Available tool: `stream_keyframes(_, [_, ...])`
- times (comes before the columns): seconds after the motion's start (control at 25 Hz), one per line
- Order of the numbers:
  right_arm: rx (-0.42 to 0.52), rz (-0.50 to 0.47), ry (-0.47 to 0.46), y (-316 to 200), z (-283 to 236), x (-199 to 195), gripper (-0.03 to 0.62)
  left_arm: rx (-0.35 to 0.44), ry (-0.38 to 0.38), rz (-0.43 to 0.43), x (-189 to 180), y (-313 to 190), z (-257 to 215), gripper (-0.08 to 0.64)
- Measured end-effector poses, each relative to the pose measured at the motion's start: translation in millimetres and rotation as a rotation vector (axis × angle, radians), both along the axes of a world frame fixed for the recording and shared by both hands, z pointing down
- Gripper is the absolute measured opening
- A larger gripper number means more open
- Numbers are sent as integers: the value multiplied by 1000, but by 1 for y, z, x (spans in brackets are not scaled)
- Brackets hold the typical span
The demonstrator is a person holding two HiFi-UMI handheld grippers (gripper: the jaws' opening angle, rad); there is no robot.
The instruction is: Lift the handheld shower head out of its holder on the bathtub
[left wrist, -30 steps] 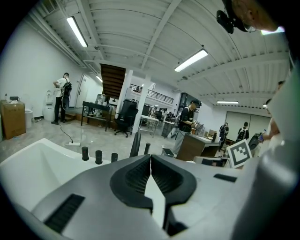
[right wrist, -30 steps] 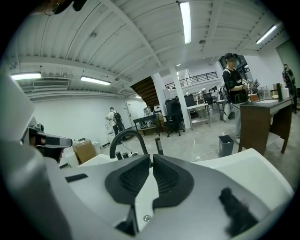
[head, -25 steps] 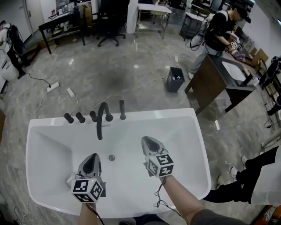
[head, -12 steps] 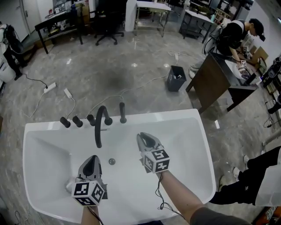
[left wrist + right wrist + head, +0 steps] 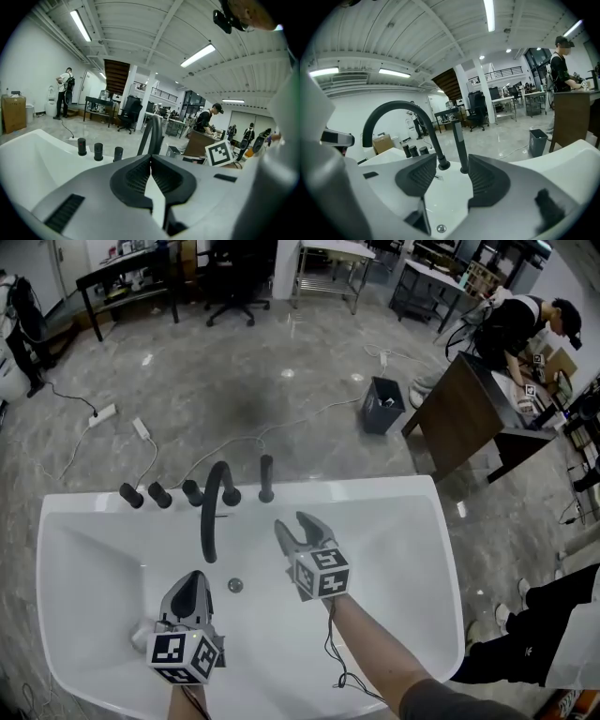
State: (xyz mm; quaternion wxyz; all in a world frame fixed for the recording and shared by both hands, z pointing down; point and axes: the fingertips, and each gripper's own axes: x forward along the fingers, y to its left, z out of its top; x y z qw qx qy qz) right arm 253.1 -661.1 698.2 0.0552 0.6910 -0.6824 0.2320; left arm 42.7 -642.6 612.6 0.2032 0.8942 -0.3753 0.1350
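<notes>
Right gripper (image 5: 291,524) hovers over the white bathtub (image 5: 403,549) at the centre of the head view. Its jaws have just been opening and stand wide apart, with nothing between them. Left gripper (image 5: 195,579), at lower left, has its jaws together and empty. The handheld shower head (image 5: 266,477) stands upright in its holder on the tub's upper rim, just right of the curved faucet (image 5: 214,502).

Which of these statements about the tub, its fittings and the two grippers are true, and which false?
1. The shower head stands upright on the bathtub rim. True.
2. The right gripper grips the shower head. False: its jaws have just been opening and stand apart, with nothing between them.
3. The left gripper is shut and empty. True.
4. The shower head stands left of the curved spout. False: it stands to the right.
</notes>
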Motion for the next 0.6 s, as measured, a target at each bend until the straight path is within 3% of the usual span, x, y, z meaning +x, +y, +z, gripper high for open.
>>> stream_keyframes(0.6, [-15, 50, 149, -79, 43, 19, 213, -2, 1, -41, -6, -21, 26, 15])
